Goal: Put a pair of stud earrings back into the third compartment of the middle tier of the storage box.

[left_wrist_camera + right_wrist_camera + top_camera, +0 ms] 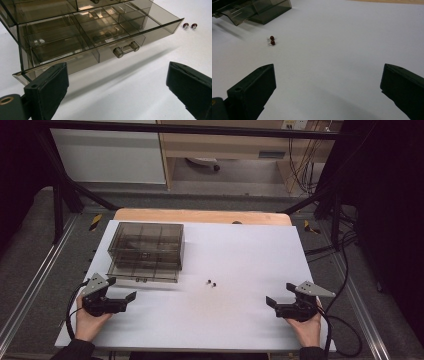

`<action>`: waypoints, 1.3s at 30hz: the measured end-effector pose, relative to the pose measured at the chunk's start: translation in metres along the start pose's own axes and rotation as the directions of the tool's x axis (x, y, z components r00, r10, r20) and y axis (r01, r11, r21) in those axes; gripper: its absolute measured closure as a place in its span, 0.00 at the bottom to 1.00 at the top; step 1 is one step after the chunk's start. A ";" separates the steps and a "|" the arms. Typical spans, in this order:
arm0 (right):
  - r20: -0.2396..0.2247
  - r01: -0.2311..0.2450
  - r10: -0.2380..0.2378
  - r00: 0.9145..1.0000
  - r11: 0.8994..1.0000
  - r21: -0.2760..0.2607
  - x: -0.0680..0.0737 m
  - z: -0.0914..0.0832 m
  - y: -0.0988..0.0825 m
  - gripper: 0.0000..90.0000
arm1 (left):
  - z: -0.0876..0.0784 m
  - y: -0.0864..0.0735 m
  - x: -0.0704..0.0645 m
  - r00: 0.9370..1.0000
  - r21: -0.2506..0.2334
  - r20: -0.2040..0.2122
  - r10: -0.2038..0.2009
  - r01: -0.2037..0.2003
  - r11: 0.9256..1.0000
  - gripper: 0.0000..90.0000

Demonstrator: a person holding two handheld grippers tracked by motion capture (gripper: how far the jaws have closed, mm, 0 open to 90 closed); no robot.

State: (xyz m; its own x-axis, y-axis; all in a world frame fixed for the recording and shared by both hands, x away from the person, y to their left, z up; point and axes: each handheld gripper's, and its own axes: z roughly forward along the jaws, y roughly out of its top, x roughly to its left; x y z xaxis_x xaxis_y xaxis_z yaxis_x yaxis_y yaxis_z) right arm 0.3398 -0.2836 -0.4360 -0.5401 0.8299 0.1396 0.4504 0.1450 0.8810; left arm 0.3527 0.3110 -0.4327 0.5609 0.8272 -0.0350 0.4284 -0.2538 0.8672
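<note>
Drawer (105,32) of my smoked organiser (145,245) stands pulled out, likely awaiting two red beads (272,40) lying just beside it on the table (240,320); left tool (120,302) and right tool (280,306) both hang spread, empty.

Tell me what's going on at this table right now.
A person holds a black two-jaw tool in each hand, low over the white tabletop. The left tool and the right tool are both open and holding nothing. A smoky transparent plastic drawer organiser stands at the left with its bottom drawer pulled out, its compartments looking empty. Two small dark red beads lie loose on the table between the tools, untouched.
</note>
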 end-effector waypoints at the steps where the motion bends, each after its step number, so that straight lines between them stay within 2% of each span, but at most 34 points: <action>1: 0.001 0.002 -0.002 1.000 1.000 0.002 0.000 0.000 0.000 0.01 | 0.000 0.000 0.000 1.000 0.002 0.000 -0.001 0.001 1.000 0.04; 12: 0.000 0.009 -0.009 1.000 1.000 0.016 0.003 0.001 -0.002 0.01 | 0.005 -0.002 -0.007 1.000 0.029 0.021 0.003 -0.004 1.000 0.04; 21: -0.011 0.014 -0.013 1.000 1.000 0.014 0.005 0.000 -0.002 0.01 | 0.014 0.003 -0.022 0.998 0.044 0.060 0.029 -0.032 0.999 0.04; 24: -0.011 0.012 -0.011 1.000 1.000 0.017 0.004 0.000 -0.002 0.01 | 0.018 0.005 -0.027 0.997 0.048 0.077 0.021 -0.025 0.999 0.04; 28: -0.011 0.014 -0.013 1.000 1.000 0.020 0.005 0.000 -0.002 0.01 | 0.022 0.008 -0.037 0.995 0.067 0.092 0.037 -0.043 0.997 0.05; 34: -0.003 0.018 -0.018 1.000 1.000 0.018 0.005 -0.001 -0.002 0.01 | 0.023 0.014 -0.047 0.992 0.056 0.118 0.044 -0.051 0.997 0.05; 39: -0.001 0.018 -0.018 1.000 1.000 0.022 0.005 -0.001 -0.001 0.01 | 0.022 0.023 -0.054 0.990 0.047 0.125 0.066 -0.072 0.996 0.07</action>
State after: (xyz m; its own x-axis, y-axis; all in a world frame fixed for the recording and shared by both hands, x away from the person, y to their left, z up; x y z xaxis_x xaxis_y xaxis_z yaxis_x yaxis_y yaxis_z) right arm 0.3354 -0.2804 -0.4359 -0.5490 0.8266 0.1240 0.4559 0.1719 0.8733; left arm 0.3481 0.2490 -0.4216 0.6717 0.7397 -0.0398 0.4197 -0.3357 0.8433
